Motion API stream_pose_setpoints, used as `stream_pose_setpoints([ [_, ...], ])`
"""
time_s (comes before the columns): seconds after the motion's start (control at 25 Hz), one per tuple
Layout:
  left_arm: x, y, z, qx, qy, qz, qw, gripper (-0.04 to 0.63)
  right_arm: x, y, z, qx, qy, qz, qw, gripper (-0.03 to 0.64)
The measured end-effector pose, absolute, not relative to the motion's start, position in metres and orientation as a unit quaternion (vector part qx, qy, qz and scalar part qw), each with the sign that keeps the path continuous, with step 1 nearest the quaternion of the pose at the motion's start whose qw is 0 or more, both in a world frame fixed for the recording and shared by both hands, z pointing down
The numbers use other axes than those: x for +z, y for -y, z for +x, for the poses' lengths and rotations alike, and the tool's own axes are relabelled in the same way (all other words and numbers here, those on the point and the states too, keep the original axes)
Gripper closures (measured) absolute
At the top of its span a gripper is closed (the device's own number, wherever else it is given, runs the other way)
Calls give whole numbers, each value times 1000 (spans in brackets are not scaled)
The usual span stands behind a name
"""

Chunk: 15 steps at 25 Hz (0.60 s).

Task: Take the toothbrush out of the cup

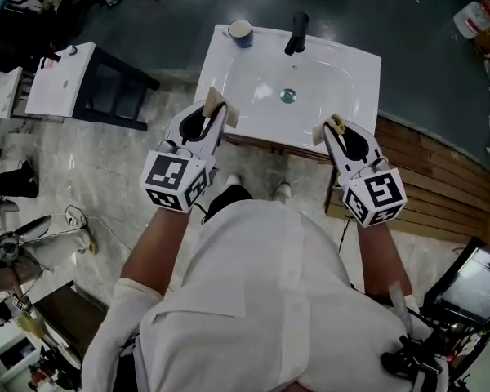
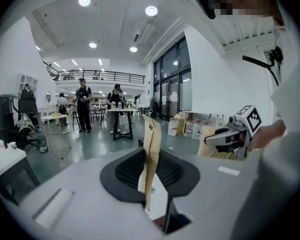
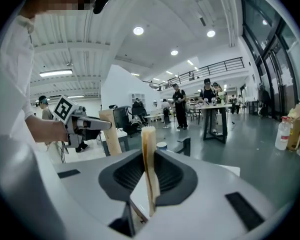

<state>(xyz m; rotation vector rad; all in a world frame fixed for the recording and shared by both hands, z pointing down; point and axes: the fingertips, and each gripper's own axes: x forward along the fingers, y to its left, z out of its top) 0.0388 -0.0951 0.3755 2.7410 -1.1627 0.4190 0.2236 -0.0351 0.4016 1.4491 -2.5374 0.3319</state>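
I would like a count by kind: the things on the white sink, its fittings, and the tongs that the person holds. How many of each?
Cup: 1
Faucet: 1
Drain: 1
Tongs: 2, left tongs and right tongs
Total: 5

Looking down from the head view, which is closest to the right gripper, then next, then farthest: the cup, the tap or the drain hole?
Starting from the right gripper:
1. The drain hole, in the middle of the sink, is nearest.
2. The tap, at the sink's back edge, comes next.
3. The cup, on the back left corner, is farthest.
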Motion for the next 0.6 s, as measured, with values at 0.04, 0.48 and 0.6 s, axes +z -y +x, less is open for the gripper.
stream_pose_setpoints([
  [0.04,376,90,38,138,382,911,67,534,401,34,221,111,858,491,100,560],
  [0.48,373,64,26,121,330,932,83,535,392,31,190,104,850,505,107,560],
  [0.6,374,58,14,119,321,935,90,535,390,29,173,102,849,506,111,560],
])
